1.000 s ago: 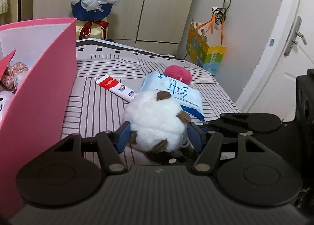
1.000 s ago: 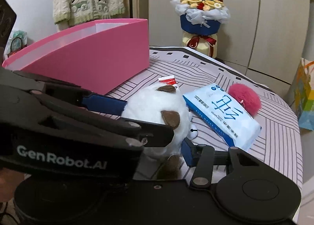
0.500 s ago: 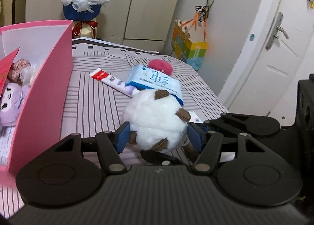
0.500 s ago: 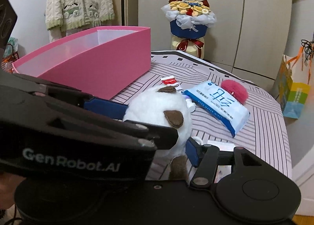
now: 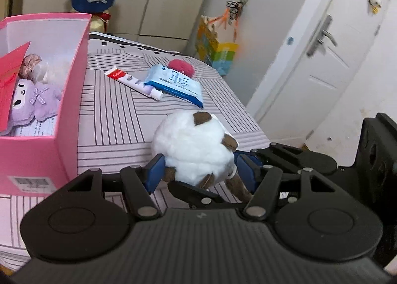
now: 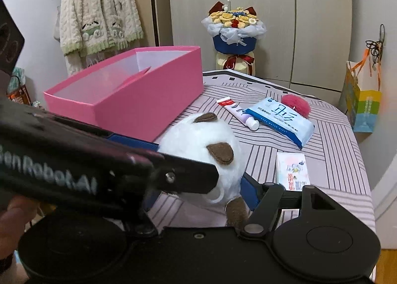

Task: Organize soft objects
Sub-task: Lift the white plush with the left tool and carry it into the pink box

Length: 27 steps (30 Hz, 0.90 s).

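A round white plush toy (image 5: 193, 145) with brown patches hangs above the striped table (image 5: 111, 120), and my left gripper (image 5: 199, 172) is shut on it, blue pads pressed into both sides. In the right wrist view the same white plush toy (image 6: 198, 140) sits between the jaws of my right gripper (image 6: 199, 196), which are opening. Its right pad stands at the toy's edge, while the left gripper's body hides its left finger. The pink box (image 5: 72, 100) stands open to the left and holds a purple plush (image 5: 32, 100). A pink pompom (image 5: 181, 67) lies further back.
A toothpaste tube (image 5: 134, 82) and a blue wipes pack (image 5: 173, 84) lie mid-table. A small tissue pack (image 6: 292, 171) is near the right edge. A bouquet (image 6: 234, 31) and wardrobe stand behind, and a paper bag (image 6: 362, 105) hangs at the right. A hand (image 6: 15, 219) shows low left.
Both grippers have drawn back and risen with the white plush, so the pink box's inside now shows in the left wrist view. The right gripper's jaws have spread wider.
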Available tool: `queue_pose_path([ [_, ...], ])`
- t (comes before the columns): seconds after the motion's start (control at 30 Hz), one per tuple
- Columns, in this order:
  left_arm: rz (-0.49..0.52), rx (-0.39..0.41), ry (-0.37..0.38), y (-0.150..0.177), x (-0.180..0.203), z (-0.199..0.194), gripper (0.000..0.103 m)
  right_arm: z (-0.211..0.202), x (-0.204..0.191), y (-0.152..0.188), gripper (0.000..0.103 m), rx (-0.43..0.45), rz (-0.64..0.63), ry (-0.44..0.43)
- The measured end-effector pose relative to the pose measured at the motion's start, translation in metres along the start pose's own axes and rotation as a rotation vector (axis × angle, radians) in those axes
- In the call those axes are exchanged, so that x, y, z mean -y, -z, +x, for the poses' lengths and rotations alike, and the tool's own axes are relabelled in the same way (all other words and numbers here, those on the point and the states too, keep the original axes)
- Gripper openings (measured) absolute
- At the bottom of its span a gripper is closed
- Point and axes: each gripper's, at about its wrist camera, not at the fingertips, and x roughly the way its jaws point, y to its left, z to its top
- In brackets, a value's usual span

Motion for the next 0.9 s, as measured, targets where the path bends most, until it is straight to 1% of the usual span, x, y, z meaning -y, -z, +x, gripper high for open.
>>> queue_pose_path([
  [0.2, 0.036, -0.075, 0.014, 0.000, 0.000, -0.030, 0.062, -0.030, -0.021, -0.001, 0.070, 0.028, -0.023, -0.032],
  [0.3, 0.045, -0.087, 0.002, 0.002, 0.001, -0.046, 0.062, -0.042, -0.036, -0.003, 0.070, 0.034, -0.059, -0.047],
  [0.43, 0.054, -0.070, -0.014, 0.004, 0.003, -0.070, 0.062, -0.056, -0.057, -0.010, 0.070, 0.052, -0.108, -0.051],
  [0.63, 0.066, -0.023, -0.048, 0.000, 0.003, -0.111, 0.062, -0.075, -0.086, -0.025, 0.070, 0.090, -0.177, -0.062],
  [0.9, 0.047, 0.038, -0.091, -0.008, -0.015, -0.146, 0.062, -0.075, -0.115, -0.049, 0.071, 0.123, -0.227, -0.093],
])
